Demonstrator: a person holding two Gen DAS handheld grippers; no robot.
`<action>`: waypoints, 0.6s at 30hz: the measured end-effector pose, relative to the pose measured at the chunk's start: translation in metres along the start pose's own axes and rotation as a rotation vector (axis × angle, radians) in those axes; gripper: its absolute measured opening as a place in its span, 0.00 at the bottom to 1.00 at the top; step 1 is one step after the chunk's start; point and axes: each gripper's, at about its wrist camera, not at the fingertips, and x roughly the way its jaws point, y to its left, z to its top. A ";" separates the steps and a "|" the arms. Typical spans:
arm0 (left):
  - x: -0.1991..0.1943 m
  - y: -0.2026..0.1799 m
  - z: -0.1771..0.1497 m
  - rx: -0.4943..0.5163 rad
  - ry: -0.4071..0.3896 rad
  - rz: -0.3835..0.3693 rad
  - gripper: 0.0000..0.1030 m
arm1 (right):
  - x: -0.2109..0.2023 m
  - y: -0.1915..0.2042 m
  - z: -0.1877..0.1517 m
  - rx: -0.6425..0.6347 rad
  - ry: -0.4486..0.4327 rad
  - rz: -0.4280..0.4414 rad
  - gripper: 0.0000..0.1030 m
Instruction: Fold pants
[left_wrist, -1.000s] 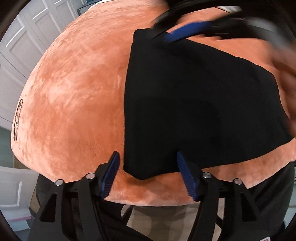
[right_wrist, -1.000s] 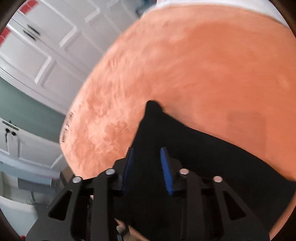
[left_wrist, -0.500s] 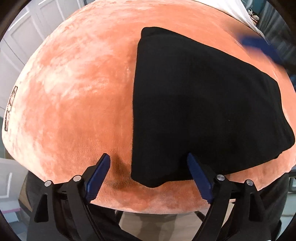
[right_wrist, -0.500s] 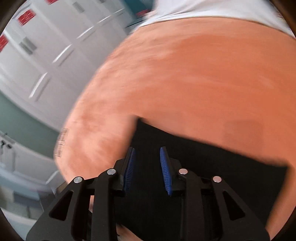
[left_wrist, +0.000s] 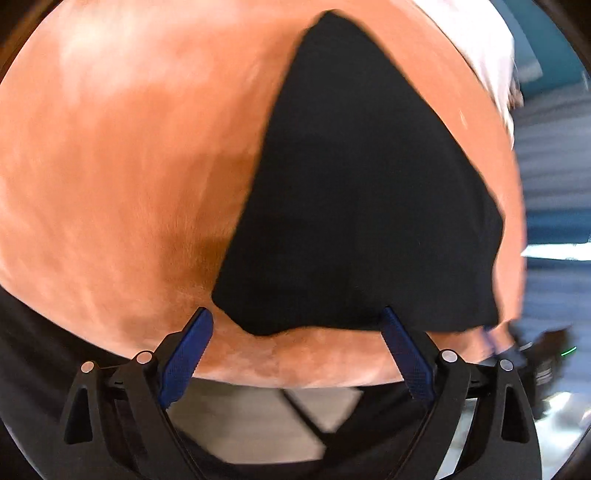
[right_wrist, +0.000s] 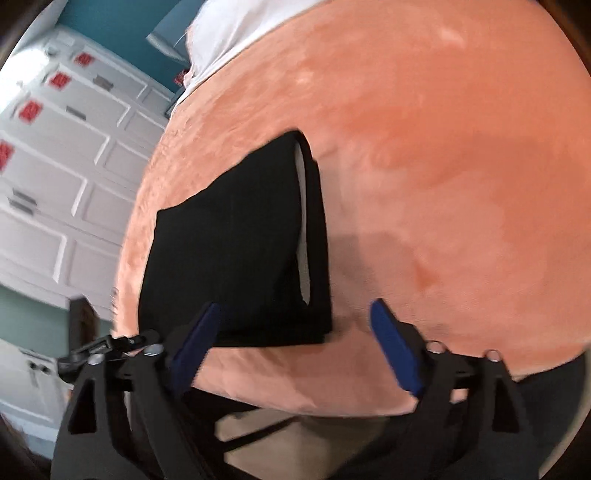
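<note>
Black pants (left_wrist: 362, 192) lie folded into a flat packet on an orange plush blanket (left_wrist: 122, 155). My left gripper (left_wrist: 295, 326) hangs over the packet's near corner. Its jaws are opening wide, and the cloth's tip lies between the blue fingertips (left_wrist: 192, 339) without being pinched. In the right wrist view the same pants (right_wrist: 229, 251) show a pale strip along their right edge. My right gripper (right_wrist: 295, 325) hovers at the near right corner. Its jaws are opening too, and its pads (right_wrist: 391, 343) are clear of the cloth. The right gripper's blurred body (left_wrist: 524, 350) shows at the left wrist view's lower right.
White panelled cabinet doors (right_wrist: 55, 173) with red labels stand beyond the blanket's left side. A white sheet (right_wrist: 236, 29) lies past the far edge. The blanket's near edge drops to a pale floor (left_wrist: 258, 417), with a person's dark clothing close by.
The right gripper let go of the black cloth, swung to the packet's near right corner and spread its jaws. The left gripper's jaws widened and it rolled, staying near the same corner.
</note>
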 end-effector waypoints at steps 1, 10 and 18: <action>0.000 0.007 0.004 -0.045 0.002 -0.026 0.88 | 0.012 -0.002 -0.002 0.035 0.023 0.033 0.83; -0.005 -0.002 0.022 -0.079 -0.008 -0.025 0.84 | 0.015 0.014 -0.002 0.089 0.036 0.180 0.41; -0.001 -0.027 0.017 -0.014 -0.020 0.100 0.87 | -0.025 0.032 -0.045 -0.408 -0.096 -0.342 0.73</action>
